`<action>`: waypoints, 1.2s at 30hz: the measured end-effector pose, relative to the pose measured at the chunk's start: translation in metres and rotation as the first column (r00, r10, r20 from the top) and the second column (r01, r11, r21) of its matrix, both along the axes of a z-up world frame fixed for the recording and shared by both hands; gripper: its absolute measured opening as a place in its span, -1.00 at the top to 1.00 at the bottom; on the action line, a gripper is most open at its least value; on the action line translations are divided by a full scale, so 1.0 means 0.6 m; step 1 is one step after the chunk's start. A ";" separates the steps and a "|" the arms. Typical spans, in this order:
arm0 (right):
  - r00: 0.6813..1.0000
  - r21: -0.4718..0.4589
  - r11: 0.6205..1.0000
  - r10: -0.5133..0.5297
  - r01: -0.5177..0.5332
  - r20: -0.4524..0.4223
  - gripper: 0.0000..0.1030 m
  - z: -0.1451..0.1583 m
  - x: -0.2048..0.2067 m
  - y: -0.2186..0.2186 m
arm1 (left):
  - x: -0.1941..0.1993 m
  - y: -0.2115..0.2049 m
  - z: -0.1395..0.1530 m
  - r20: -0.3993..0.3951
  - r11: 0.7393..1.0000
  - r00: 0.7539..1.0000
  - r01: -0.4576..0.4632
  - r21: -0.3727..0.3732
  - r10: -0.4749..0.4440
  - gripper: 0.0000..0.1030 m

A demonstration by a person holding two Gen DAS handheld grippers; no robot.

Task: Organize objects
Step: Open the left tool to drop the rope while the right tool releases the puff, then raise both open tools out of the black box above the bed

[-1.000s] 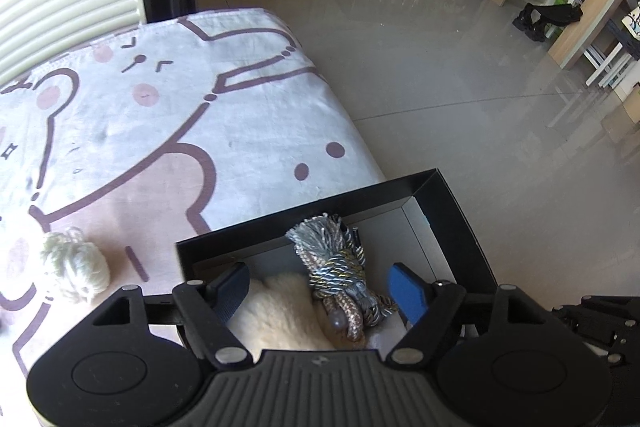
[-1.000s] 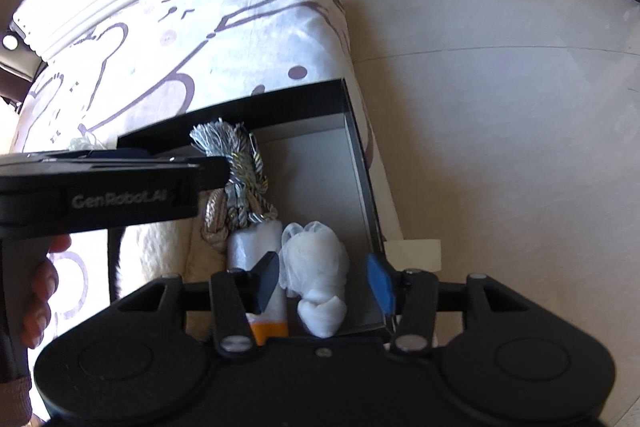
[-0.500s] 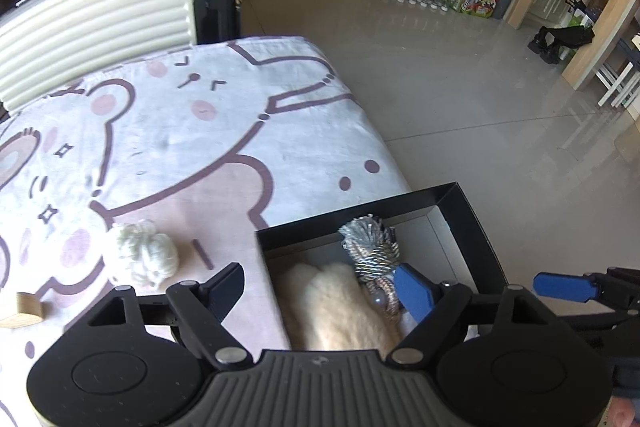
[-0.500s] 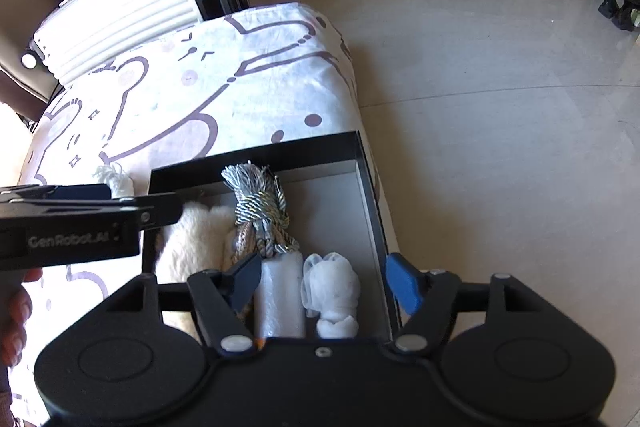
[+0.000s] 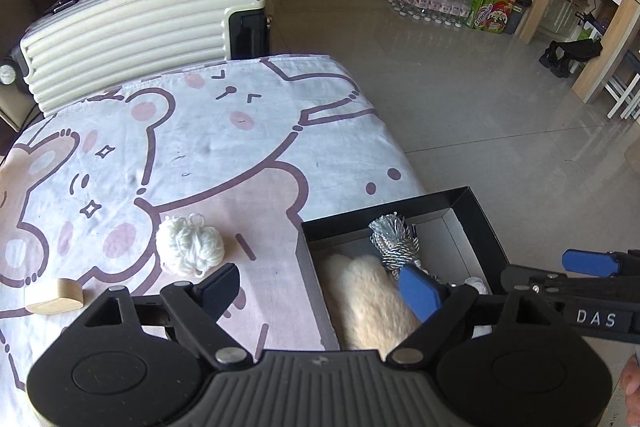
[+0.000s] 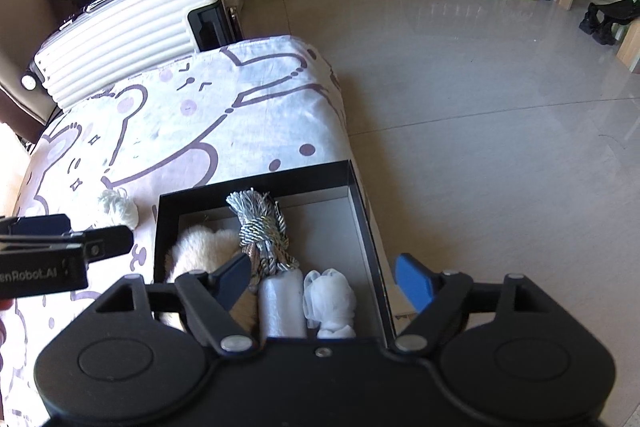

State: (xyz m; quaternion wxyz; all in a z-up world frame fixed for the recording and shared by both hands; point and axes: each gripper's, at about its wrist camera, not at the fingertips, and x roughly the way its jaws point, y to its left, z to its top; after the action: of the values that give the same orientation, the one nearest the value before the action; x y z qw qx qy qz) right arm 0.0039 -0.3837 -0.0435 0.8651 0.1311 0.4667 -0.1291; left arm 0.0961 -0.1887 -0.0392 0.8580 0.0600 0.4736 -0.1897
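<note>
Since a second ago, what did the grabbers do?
Both pulled up and away from the black box. The right hand-held gripper has just been opening, letting go of the white mesh bundle; the left hand-held gripper opened wider, empty. Box contents and white yarn ball stayed.

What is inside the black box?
In the box: fluffy cream piece, silver rope bundle, bubble-wrap roll, white cloth. The right gripper hides the near end.

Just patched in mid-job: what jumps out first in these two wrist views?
The black box at the near right edge of the bear-print cloth, holding a fluffy cream piece, a silver rope bundle, a bubble-wrap roll and white gauze. Left of it, a white yarn ball and a wooden block lie loose.
</note>
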 end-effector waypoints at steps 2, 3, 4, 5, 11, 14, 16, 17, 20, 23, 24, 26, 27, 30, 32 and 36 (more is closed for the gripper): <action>1.000 -0.010 1.000 -0.002 0.002 0.006 -0.59 0.005 -0.003 0.003 | -0.004 0.007 0.003 0.005 1.000 1.000 -0.008 0.001 0.008 -0.73; 1.000 -0.015 1.000 -0.003 0.004 0.010 -0.65 0.007 -0.005 0.004 | -0.007 0.010 0.004 0.007 1.000 1.000 -0.012 0.000 0.012 -0.75; 1.000 -0.021 1.000 -0.006 0.006 0.014 -0.68 0.009 -0.006 0.005 | -0.009 0.013 0.005 0.008 1.000 1.000 -0.016 0.000 0.016 -0.76; 1.000 -0.027 1.000 -0.008 0.009 0.018 -0.69 0.011 -0.008 0.005 | -0.011 0.016 0.007 0.010 1.000 1.000 -0.020 0.001 0.020 -0.77; 0.999 -0.057 0.998 -0.024 0.026 0.036 -0.79 0.021 -0.017 0.007 | -0.021 0.028 0.010 0.023 0.999 0.999 -0.043 0.009 0.043 -0.89; 0.999 -0.072 0.997 -0.030 0.033 0.040 -0.89 0.025 -0.021 0.008 | -0.025 0.032 0.012 0.028 0.999 0.998 -0.053 0.010 0.053 -0.92; 0.998 -0.083 0.996 -0.035 0.038 0.043 -0.90 0.027 -0.024 0.007 | -0.027 0.034 0.012 0.033 0.998 0.998 -0.059 0.012 0.059 -0.96; 0.998 -0.086 0.995 -0.038 0.042 0.045 -0.90 0.028 -0.025 0.006 | -0.028 0.035 0.012 0.035 0.998 0.997 -0.062 0.014 0.061 -0.97; 0.998 -0.100 0.993 -0.050 0.055 0.048 -0.94 0.030 -0.028 0.004 | -0.029 0.040 0.013 0.037 0.997 0.997 -0.072 0.015 0.071 -1.00; 0.998 -0.108 0.992 -0.054 0.058 0.044 -1.00 0.031 -0.030 0.001 | -0.030 0.046 0.012 0.040 0.996 0.996 -0.084 0.015 0.084 -1.00; 0.998 -0.110 0.992 -0.053 0.058 0.043 -1.00 0.031 -0.031 0.001 | -0.030 0.047 0.011 0.042 0.996 0.995 -0.088 0.017 0.087 -1.00; 0.998 -0.117 0.991 -0.055 0.059 0.043 -1.00 0.032 -0.032 0.000 | -0.029 0.049 0.011 0.044 0.995 0.995 -0.093 0.021 0.092 -1.00; 0.997 -0.120 0.991 -0.055 0.060 0.045 -1.00 0.032 -0.033 0.000 | -0.030 0.050 0.010 0.046 0.995 0.995 -0.095 0.022 0.094 -1.00; 0.997 -0.134 0.989 -0.062 0.069 0.055 -1.00 0.032 -0.036 -0.002 | -0.030 0.051 0.009 0.050 0.995 0.994 -0.097 0.024 0.095 -1.00; 0.996 -0.147 0.987 -0.063 0.071 0.061 -1.00 0.030 -0.037 -0.003 | -0.031 0.051 0.008 0.052 0.995 0.994 -0.096 0.025 0.095 -1.00; 0.996 -0.143 0.987 -0.061 0.069 0.063 -1.00 0.027 -0.039 -0.009 | -0.031 0.052 0.007 0.052 0.995 0.994 -0.099 0.024 0.097 -1.00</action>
State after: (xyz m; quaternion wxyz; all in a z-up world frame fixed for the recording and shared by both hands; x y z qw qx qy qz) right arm -0.0195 -0.3889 -0.0272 0.8810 0.0865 0.4260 -0.1870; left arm 0.0776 -0.1578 -0.0348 0.8771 0.0530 0.4565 -0.1394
